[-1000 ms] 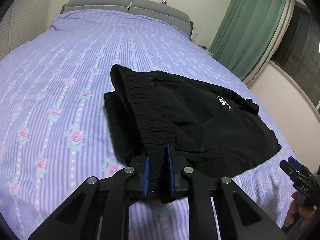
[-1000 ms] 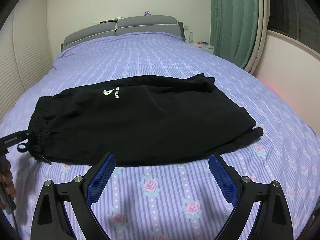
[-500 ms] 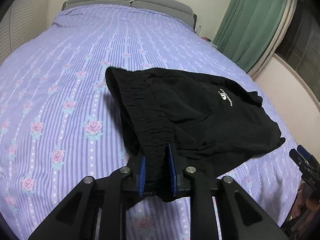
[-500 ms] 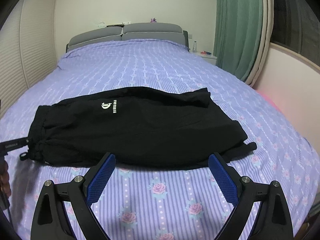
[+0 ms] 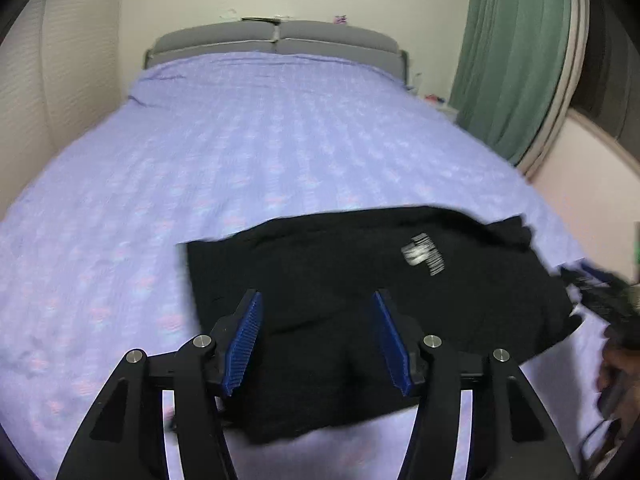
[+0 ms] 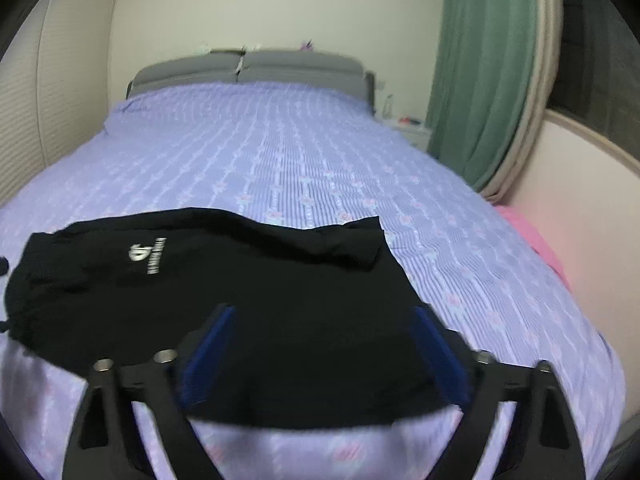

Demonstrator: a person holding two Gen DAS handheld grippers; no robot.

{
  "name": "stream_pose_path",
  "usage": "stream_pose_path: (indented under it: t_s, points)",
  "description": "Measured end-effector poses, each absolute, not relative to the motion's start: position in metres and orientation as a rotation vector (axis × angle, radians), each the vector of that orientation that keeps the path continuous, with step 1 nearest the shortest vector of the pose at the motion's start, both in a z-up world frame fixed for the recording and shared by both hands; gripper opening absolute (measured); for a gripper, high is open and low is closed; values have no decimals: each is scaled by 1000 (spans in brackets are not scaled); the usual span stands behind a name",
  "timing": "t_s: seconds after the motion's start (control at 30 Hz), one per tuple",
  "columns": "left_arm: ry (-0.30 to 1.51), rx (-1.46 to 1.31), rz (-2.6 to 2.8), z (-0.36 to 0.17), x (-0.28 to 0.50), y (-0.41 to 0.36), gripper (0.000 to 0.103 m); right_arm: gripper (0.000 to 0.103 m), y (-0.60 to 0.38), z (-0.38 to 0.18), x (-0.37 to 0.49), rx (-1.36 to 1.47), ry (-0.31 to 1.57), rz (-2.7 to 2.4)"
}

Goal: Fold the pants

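Black pants [image 6: 248, 300] with white logo [image 6: 148, 254]; lilac, seemingly floral-striped bedsheet [image 6: 300, 160]; green curtain [image 6: 480, 80].

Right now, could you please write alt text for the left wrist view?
An open left gripper hovers over black pants lying on a bed with a purple floral sheet. A grey headboard and a green curtain stand behind; the image is motion-blurred.

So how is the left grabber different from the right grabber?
The left gripper looks sharp with bright blue pads; the right gripper looks blurred with darker pads. Left sits over the black pants' waistband side, right nearer the leg end. Both are open, holding nothing.
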State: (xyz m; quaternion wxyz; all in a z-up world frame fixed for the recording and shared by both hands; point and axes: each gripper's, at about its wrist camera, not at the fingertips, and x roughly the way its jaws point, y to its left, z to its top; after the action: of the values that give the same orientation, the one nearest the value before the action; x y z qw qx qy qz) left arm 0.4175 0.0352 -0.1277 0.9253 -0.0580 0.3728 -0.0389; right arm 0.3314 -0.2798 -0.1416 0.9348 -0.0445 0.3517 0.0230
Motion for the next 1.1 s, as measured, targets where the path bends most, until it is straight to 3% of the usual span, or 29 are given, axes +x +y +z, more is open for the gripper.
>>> stream_pose_path:
  t_s: [0.07,0.17,0.27,0.37,0.7,0.87,1.1]
  points:
    - [765,-105,-115,-130,433,10,56,42,-294,-151,362,-63,789,79]
    - [781,-59,-168,-138,459,-31,56,38,-316,-173,405,12,909,137]
    - [797,-46,-200,-146,476,-52,56,22,-323,-191,437,40,972,181]
    - [797,-38,-200,-150,490,-64,56,16,-321,-204,463,35,1004,193]
    - [806,-34,-157,-164,539,-68,56,15,-349,-199,519,121,908,56]
    - [840,-33,-138,-173,556,-66,56,15,-349,-208,540,71,984,54]
    - [845,-59,-205,-162,529,-78,60,18,-368,-173,479,70,931,11]
